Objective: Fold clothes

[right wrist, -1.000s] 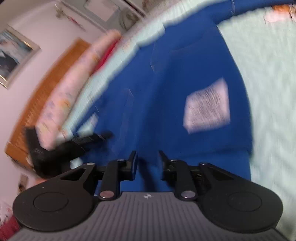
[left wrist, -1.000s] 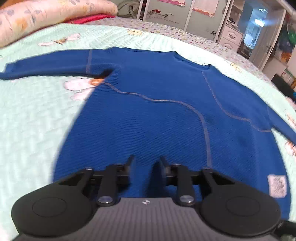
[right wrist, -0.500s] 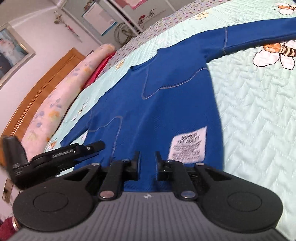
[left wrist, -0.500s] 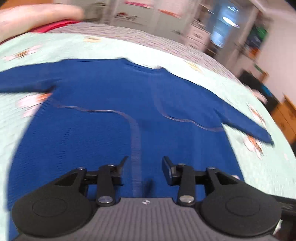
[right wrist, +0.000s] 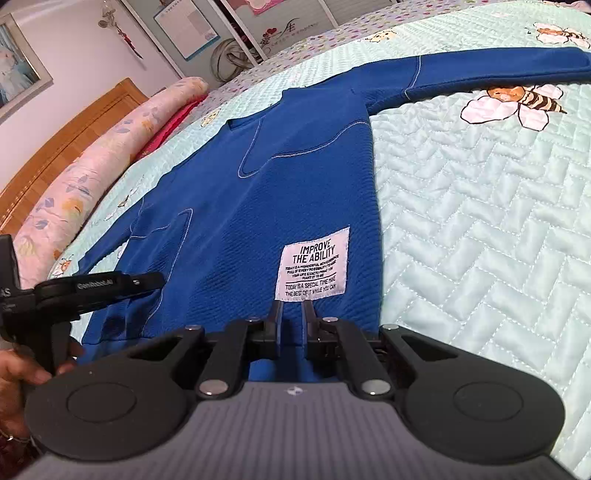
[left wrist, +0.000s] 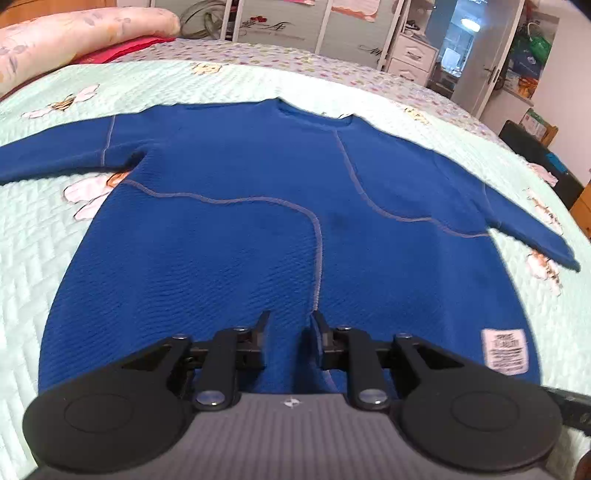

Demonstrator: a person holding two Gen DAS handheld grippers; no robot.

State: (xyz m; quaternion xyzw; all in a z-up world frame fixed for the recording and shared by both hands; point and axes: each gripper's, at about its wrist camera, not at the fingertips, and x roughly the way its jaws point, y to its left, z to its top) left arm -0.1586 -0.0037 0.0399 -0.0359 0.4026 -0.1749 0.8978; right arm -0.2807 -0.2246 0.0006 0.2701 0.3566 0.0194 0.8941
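Soft, even indoor light fills both views, with no hard shadows on the pale green quilted bedspread. The brightest spot is a bluish glare in the mirrored wardrobe door at the top right of the left wrist view. That view is slightly blurred: the white rectangular cloth label is unreadable there, yet crisp in the right wrist view. Fisheye distortion bows the bed's edges in both.

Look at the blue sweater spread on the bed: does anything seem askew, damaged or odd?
Nothing stands out. The sweater lies flat on the quilt, sleeves spread, white patch near the hem; only a faint dark smudge mid-body.
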